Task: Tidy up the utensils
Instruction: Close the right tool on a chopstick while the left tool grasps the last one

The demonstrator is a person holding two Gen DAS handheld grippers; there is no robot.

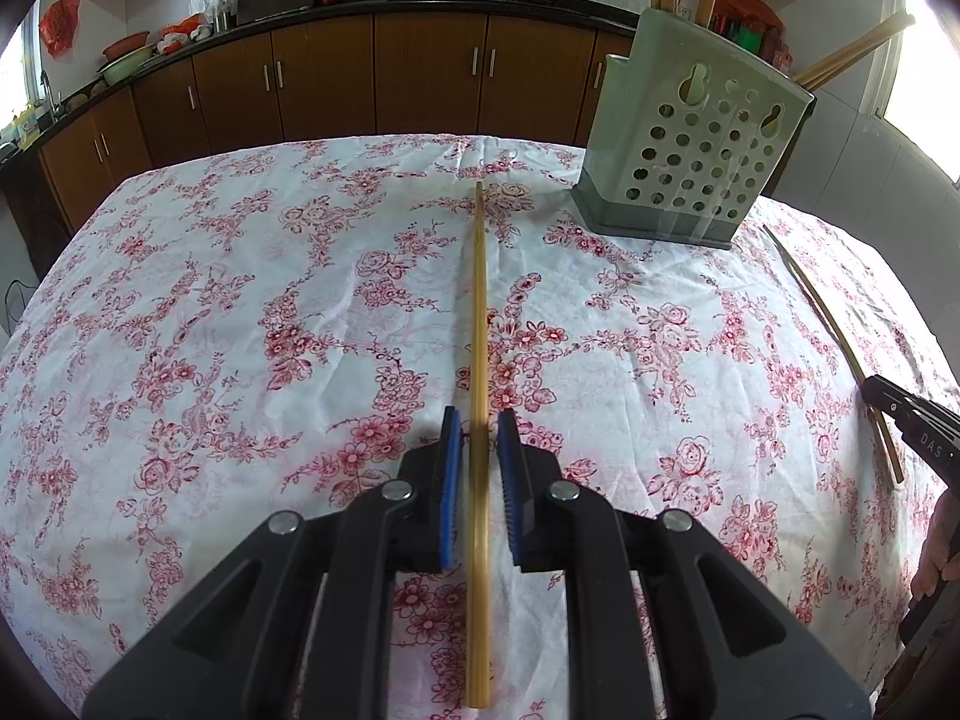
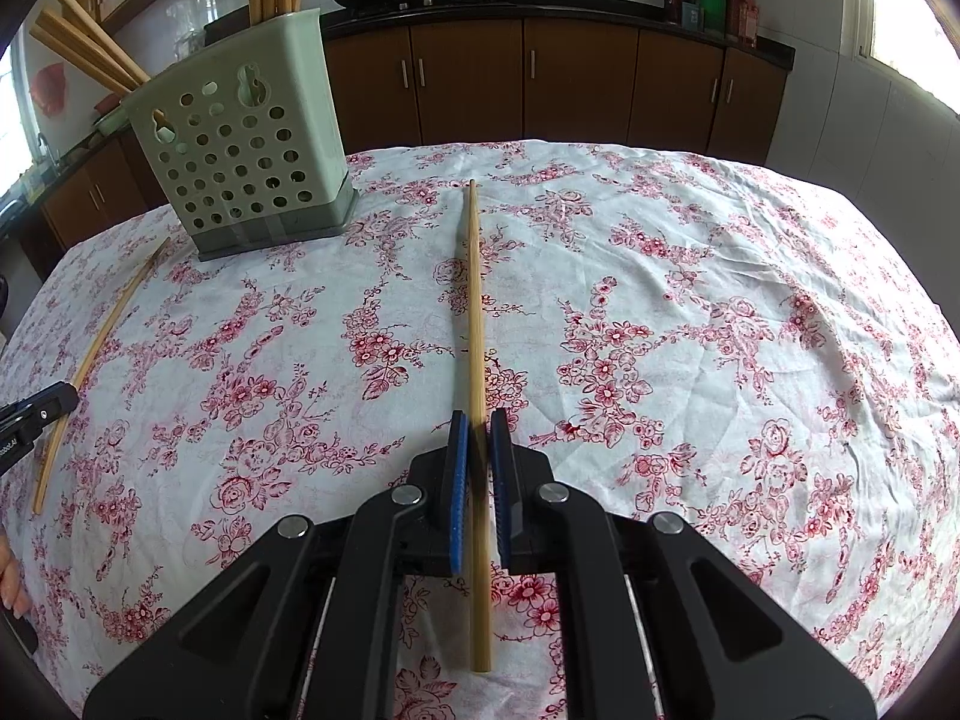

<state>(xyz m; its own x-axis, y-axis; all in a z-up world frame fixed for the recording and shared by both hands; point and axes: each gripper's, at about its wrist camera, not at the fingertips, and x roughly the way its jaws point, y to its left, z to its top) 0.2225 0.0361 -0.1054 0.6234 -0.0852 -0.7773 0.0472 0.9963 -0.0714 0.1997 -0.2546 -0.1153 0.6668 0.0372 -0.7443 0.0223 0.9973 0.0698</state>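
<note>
In the left wrist view a bamboo chopstick (image 1: 478,360) lies on the flowered cloth, running straight away between the blue pads of my left gripper (image 1: 479,420). The jaws stand a little apart on either side of it, with narrow gaps. In the right wrist view another chopstick (image 2: 474,330) runs between the pads of my right gripper (image 2: 478,420), whose jaws are nearly closed around it. A pale green perforated utensil holder (image 1: 690,150) stands at the far right, also in the right wrist view (image 2: 240,138), with several chopsticks standing in it.
The table carries a white cloth with red flowers (image 1: 240,330). Each gripper's tip shows at the edge of the other's view (image 1: 912,420) (image 2: 30,420). Dark wooden kitchen cabinets (image 1: 420,72) and a counter with woks stand behind the table.
</note>
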